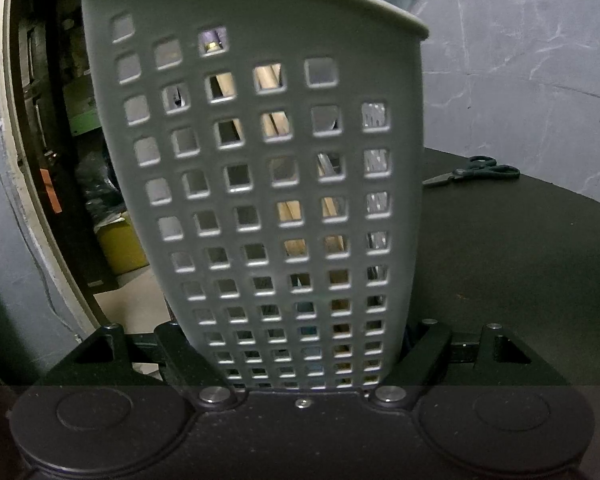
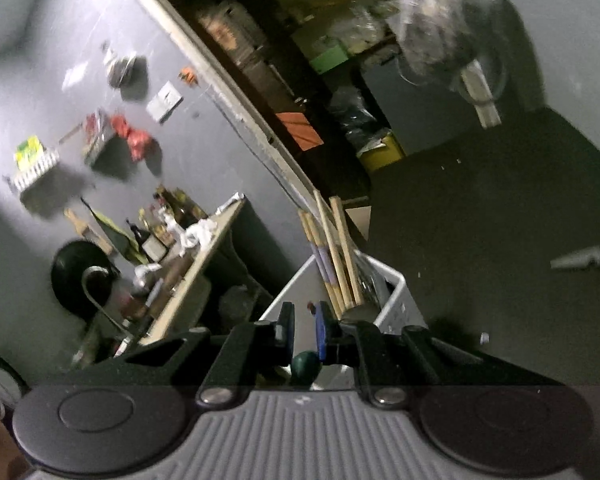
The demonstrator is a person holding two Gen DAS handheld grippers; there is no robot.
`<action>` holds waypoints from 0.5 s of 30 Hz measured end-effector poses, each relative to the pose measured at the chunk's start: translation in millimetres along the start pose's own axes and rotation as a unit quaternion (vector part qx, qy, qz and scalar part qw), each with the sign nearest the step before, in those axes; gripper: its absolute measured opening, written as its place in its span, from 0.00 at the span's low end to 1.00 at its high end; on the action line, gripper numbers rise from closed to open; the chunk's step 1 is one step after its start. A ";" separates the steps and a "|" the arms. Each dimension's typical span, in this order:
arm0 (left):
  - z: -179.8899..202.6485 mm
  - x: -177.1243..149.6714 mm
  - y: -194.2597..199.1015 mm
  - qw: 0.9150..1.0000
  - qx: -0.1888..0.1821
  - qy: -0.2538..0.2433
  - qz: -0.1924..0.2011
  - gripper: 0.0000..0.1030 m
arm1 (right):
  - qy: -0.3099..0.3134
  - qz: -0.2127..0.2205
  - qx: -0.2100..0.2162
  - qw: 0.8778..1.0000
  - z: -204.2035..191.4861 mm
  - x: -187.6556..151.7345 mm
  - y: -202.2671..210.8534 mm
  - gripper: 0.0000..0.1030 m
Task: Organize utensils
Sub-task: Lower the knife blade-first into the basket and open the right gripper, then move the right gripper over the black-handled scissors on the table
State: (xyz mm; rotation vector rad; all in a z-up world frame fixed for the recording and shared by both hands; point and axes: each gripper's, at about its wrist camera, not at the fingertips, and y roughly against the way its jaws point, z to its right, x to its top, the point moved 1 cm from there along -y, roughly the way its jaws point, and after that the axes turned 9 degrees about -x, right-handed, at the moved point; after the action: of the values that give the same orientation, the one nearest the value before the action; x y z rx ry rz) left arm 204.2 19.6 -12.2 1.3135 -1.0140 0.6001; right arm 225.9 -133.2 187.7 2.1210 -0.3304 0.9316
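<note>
A tall grey perforated utensil basket (image 1: pixel 256 168) fills the left wrist view, standing at the edge of a black table (image 1: pixel 520 280). My left gripper (image 1: pixel 300 336) is shut on its base, one finger on each side. Wooden chopsticks (image 1: pixel 276 124) and metal utensils show through the holes. In the right wrist view the same basket (image 2: pixel 396 284) is seen from above with the chopsticks (image 2: pixel 340 248) sticking out. My right gripper (image 2: pixel 306 320) hovers tilted above its rim, fingers close together with nothing between the tips. A dark green rounded handle (image 2: pixel 306 366) shows just below them.
Dark-handled scissors (image 1: pixel 472 172) lie on the table at the back right. A grey utensil (image 2: pixel 584 258) lies on the table's right side. Left of the table is an open doorway with cluttered shelves (image 1: pixel 60 120). A counter with bottles (image 2: pixel 172 232) stands by the wall.
</note>
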 end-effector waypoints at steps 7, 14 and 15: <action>-2.1 -0.3 1.8 1.000 -0.002 0.000 0.001 0.78 | 0.034 0.011 -0.004 0.999 -16.7 17.1 -37.8 0.01; -1.6 0.1 1.6 1.000 -0.001 0.000 0.001 0.78 | 0.005 0.080 -0.033 0.996 12.7 19.5 -18.1 0.13; -1.5 -0.1 1.5 1.000 -0.001 0.000 0.001 0.78 | -0.003 0.090 -0.046 0.995 22.2 18.9 -10.8 0.22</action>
State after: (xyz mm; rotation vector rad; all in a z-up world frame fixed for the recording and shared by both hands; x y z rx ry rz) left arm 203.3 21.3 -11.5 1.3107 -1.0167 0.6001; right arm 255.8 -141.2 185.7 2.0353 -0.5657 0.9926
